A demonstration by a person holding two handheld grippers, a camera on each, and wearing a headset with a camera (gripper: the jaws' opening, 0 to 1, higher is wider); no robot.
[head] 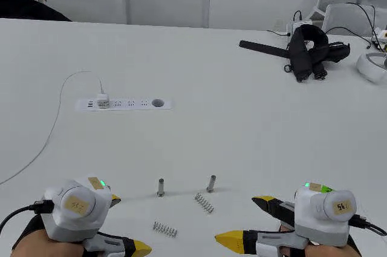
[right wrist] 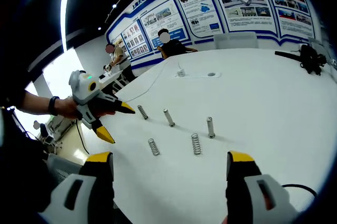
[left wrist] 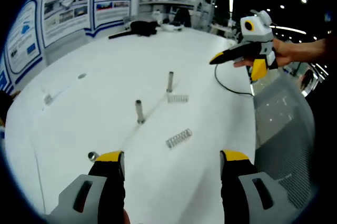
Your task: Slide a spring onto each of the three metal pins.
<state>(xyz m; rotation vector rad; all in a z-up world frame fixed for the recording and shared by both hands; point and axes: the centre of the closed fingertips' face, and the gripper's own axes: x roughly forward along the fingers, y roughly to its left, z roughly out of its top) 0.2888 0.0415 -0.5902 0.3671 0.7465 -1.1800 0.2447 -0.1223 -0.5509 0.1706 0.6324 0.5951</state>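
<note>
Our left gripper (head: 130, 223) and right gripper (head: 240, 218) gape wide, empty — power strip (head: 124, 104) lies well beyond the pins (head: 161, 187), bare table (head: 242, 136) between.

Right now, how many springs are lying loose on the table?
2. The first spring lies beside the right pin; the second spring lies nearer the person, before the left pin. Another may be hidden behind the left tool.

The pins (head: 161, 187) are smooth, softly shining metal; the springs (head: 204, 202) are bare wire coils. The table (head: 254, 130) is smooth, matt white.
</note>
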